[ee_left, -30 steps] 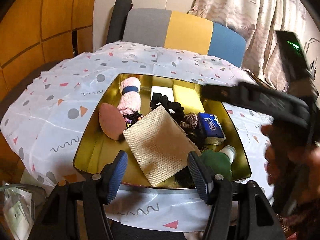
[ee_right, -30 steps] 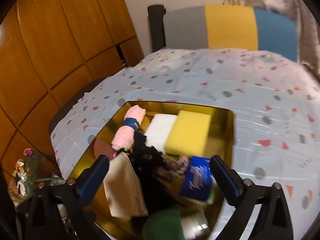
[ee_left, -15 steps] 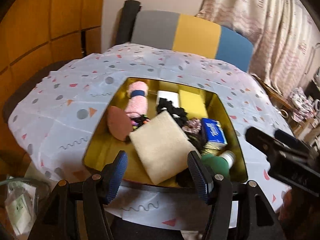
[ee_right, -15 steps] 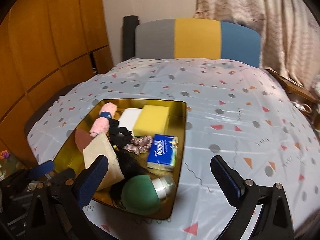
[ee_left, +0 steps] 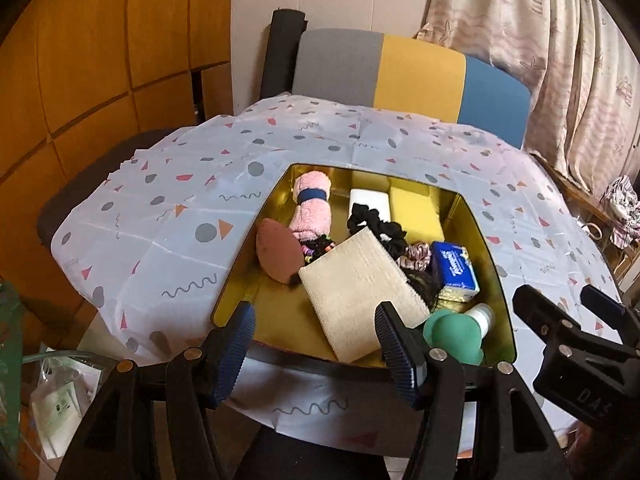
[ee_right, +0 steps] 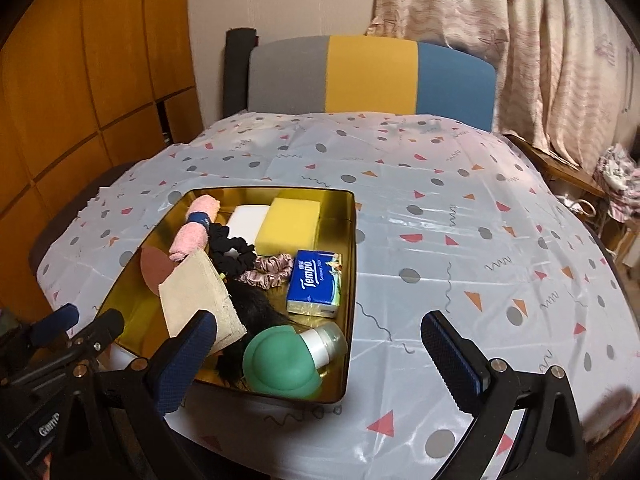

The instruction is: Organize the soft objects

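One gold tray [ee_right: 353, 240], two scrunchies [ee_right: 234, 249], two sponges [ee_right: 289, 223]

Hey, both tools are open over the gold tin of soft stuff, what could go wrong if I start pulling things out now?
1. The beige cloth lies over the black hair piece and leans on the brown pad, so lifting it may drag those along.
2. The black scrunchie and pink scrunchie touch and could come up together.
3. The green-capped bottle sits at the tin's near corner; a tool reaching past it might knock it.
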### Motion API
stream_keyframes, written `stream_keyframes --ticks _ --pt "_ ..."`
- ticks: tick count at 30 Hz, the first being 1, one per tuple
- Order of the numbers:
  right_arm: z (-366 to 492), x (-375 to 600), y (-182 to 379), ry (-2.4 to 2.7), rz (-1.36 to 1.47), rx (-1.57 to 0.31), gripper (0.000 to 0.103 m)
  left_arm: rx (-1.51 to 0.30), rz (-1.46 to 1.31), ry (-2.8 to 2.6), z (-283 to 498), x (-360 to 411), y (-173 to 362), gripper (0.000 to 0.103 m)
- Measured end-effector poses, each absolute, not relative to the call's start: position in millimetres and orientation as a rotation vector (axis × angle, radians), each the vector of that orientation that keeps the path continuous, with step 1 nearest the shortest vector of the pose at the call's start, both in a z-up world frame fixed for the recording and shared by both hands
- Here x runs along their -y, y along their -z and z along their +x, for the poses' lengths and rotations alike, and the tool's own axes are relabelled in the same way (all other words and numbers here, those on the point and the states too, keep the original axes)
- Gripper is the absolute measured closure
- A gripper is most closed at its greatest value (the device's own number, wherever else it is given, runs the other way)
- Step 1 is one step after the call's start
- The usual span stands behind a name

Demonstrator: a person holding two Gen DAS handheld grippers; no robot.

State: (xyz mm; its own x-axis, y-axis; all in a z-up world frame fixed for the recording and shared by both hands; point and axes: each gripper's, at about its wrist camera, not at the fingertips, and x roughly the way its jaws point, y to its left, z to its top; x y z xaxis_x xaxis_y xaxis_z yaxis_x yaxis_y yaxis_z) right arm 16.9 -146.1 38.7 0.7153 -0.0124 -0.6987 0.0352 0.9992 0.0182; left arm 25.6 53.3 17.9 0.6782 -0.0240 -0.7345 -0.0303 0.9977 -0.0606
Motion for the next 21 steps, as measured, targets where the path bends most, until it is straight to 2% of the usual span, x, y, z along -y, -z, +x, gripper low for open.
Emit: stream_keyframes --ticks 21 --pt "8.7 144.1 -39.7 0.058 0.066 -0.778 0.0 -0.821 -0.051 0.016 17.7 -52.5 -24.7 0.04"
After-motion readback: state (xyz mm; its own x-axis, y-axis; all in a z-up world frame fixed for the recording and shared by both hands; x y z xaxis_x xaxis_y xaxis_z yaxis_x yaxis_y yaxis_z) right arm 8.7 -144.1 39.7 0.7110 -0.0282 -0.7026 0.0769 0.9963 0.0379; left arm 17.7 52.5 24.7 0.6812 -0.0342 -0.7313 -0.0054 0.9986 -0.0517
